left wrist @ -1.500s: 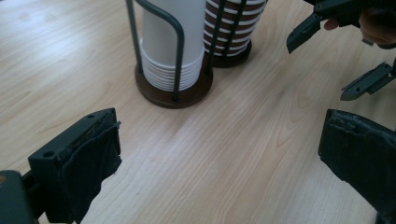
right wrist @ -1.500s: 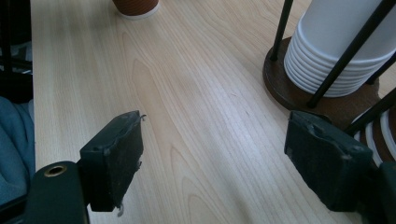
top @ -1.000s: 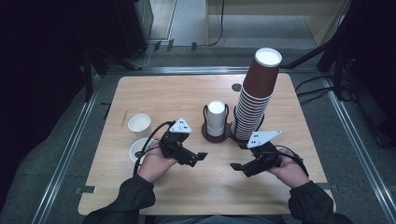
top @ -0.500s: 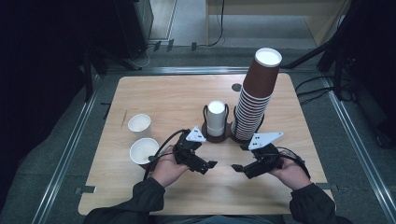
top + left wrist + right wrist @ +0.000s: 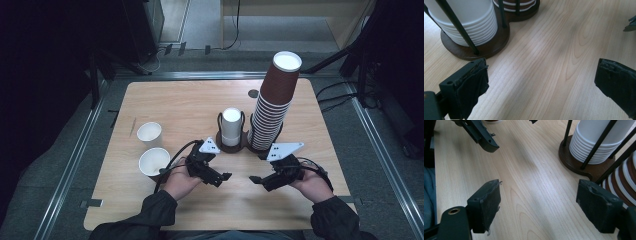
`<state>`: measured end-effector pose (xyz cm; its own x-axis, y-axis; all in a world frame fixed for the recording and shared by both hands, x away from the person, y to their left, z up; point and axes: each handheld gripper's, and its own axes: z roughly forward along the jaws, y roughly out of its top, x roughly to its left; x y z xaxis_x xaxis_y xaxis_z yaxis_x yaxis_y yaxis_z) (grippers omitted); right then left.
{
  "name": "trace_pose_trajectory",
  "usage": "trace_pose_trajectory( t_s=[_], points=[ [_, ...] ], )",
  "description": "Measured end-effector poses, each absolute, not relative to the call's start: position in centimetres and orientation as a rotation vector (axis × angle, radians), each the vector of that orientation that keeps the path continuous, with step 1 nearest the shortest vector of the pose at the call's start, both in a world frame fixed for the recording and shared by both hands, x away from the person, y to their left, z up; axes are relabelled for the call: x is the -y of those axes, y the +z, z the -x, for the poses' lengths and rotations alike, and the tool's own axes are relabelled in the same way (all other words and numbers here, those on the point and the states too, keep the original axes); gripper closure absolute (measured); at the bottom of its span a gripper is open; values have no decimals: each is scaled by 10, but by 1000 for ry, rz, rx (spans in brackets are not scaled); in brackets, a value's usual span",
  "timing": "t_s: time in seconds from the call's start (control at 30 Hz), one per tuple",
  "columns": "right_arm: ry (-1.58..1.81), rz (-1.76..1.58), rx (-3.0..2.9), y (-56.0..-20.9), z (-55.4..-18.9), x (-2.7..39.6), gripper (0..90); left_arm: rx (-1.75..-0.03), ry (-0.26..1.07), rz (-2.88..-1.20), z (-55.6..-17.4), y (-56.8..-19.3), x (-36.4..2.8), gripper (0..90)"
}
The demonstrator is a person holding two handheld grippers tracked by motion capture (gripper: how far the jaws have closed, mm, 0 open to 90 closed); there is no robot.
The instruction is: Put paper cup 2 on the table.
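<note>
Cups: two loose white ones, one (image 5: pixel 149 134) behind, one (image 5: pixel 154 162) nearer me, stood upright at the left of the surface (image 5: pixel 175 105), just left of my left hand. Left tongs (image 5: pixel 219 178) were wide open and held nothing; jaws hung over bare wood. Right tongs (image 5: pixel 261 181) likewise gaped, empty. The two pointed toward each other, near but apart. Just beyond them stood the brown holder (image 5: pixel 235 146), with a short white stack (image 5: pixel 231 126) in its left ring and a tall brown stack (image 5: pixel 274 107) in its right, leaning slightly. My read: two cups looked already dealt out and set down; nothing was in hand, and both stacks remained to draw from.
</note>
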<state>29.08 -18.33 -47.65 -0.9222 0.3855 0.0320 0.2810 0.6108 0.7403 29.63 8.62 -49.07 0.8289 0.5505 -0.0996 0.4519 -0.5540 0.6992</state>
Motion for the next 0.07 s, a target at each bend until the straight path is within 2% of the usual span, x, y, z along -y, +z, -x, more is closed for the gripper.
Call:
trace_pose_trajectory(
  t_s=[0.07],
  points=[
    [1204, -558, -2704, -477, -291, 182, 197, -732, 169, -2253, -296, -492, -86, 0]
  ],
)
